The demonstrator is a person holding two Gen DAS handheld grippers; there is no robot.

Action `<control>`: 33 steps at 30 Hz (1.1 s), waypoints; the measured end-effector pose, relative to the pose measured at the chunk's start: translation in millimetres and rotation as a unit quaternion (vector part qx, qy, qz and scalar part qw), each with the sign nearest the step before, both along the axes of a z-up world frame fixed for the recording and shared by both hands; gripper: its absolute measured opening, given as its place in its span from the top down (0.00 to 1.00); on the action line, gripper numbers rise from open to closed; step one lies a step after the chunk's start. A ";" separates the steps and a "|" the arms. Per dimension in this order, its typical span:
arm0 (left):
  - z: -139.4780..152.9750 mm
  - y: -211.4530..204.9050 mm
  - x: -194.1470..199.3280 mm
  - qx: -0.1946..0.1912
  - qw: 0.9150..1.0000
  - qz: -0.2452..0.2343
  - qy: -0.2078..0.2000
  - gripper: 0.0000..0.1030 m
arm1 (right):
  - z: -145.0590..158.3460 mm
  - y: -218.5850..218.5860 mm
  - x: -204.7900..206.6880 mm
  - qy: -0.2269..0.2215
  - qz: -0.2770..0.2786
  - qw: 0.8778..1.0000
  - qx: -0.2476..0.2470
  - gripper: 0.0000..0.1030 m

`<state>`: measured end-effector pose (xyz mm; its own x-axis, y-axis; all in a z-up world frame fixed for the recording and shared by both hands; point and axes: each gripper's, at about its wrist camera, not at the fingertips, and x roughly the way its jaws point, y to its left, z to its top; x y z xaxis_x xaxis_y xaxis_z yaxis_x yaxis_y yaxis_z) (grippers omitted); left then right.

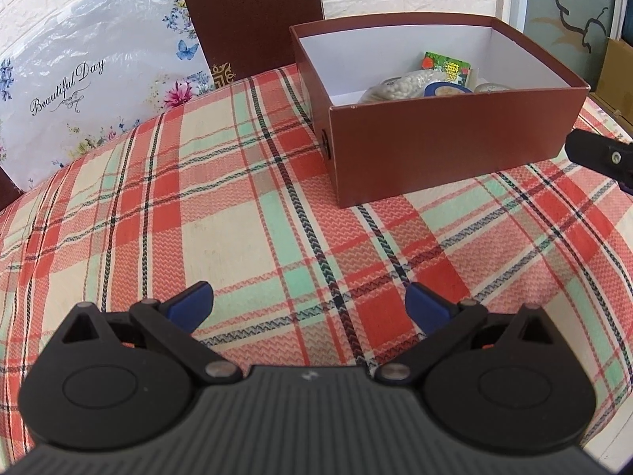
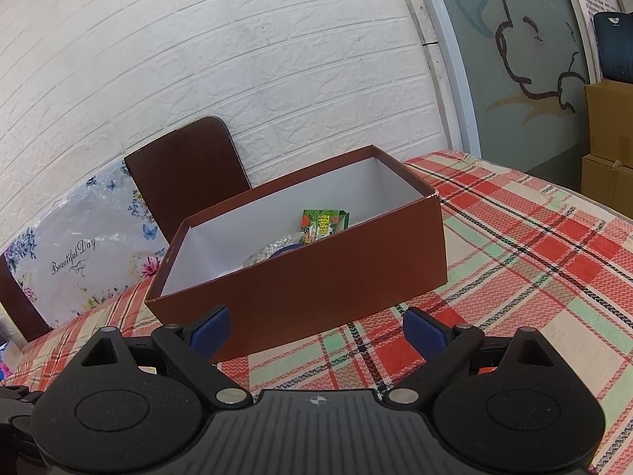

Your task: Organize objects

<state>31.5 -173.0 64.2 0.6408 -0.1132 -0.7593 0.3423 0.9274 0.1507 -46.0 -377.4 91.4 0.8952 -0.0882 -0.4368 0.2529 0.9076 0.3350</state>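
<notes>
Hiding most contents, the box [image 2: 316, 277] wall faces both spread, empty tongs [image 2: 316, 330]

Left wrist view: looks forward and down across the plaid-covered bench [image 1: 245, 213] toward its far right part, where the brown box [image 1: 447, 150] sits some way off.
Right wrist view: lower and nearer, facing the brown box [image 2: 316, 277] along its long side, wall behind.
Shared: the box, the bench cloth, the floral bag [image 1: 79, 79], the white brick wall [image 2: 237, 59].
</notes>
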 end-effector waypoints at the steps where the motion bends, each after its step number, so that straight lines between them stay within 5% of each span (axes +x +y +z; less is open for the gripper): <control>1: -0.4 0.4 0.4 -0.001 1.000 0.001 0.002 0.00 | 0.2 0.3 0.1 0.000 0.000 1.000 0.000 0.09; 33: -3.7 -0.6 0.8 -0.008 1.000 -0.006 0.019 0.00 | -0.4 1.3 3.4 0.005 0.004 1.000 -0.001 0.09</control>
